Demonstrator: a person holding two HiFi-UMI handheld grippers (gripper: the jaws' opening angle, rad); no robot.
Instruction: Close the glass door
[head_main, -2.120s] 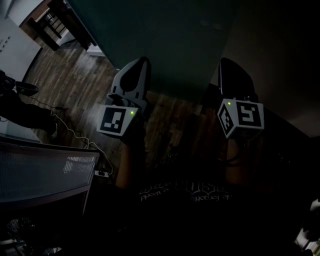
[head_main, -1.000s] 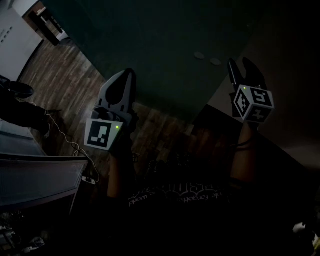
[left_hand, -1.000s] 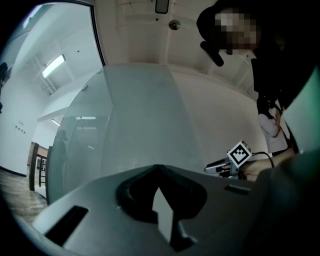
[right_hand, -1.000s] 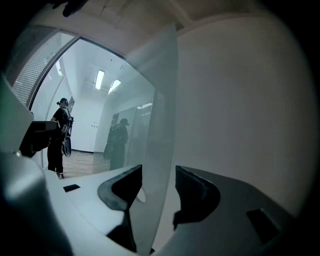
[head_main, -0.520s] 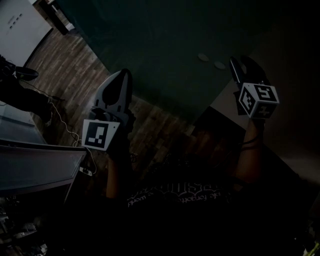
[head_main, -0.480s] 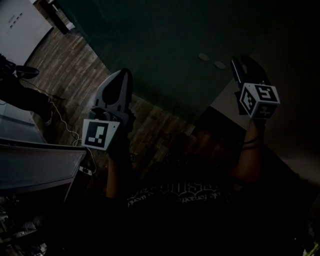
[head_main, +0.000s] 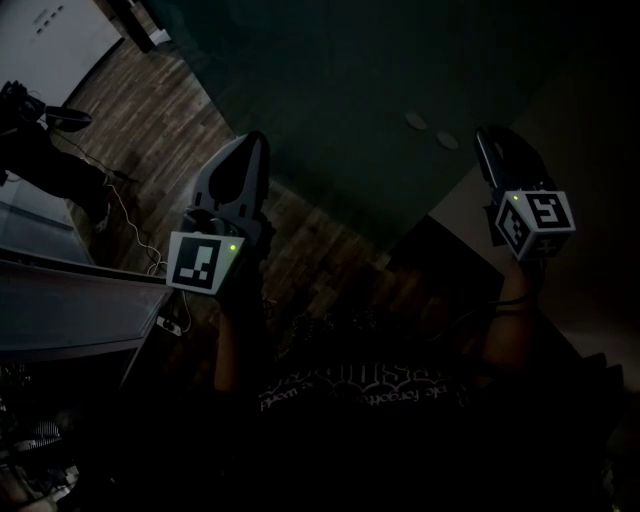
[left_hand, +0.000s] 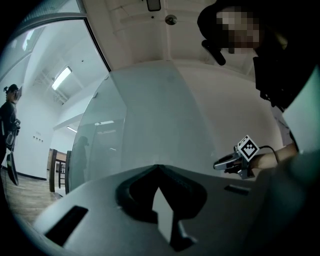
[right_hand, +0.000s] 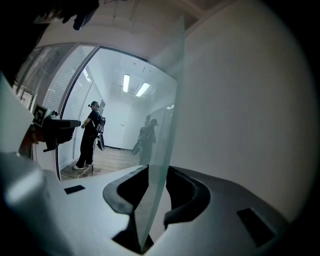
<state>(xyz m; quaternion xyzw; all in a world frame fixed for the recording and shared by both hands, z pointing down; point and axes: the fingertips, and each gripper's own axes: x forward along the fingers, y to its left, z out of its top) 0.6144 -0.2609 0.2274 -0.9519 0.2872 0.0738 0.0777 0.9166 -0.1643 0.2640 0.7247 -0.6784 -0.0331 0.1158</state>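
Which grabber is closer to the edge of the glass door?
Right. The right gripper has the edge of the glass door between its closing jaws, not yet pinched. The left gripper sits aside, facing the glass, jaws together.

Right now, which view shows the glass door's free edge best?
The right gripper view: the edge of the glass door runs up between the closing jaws of the right gripper, not yet pinched. The head view shows only its dark pane; the left gripper view shows its broad frosted face.

- The glass door (right_hand: 165, 140) is seen as a frameless, green-tinted pane, stood upright.
- Its free vertical edge is set near a pale wall (right_hand: 250, 100).
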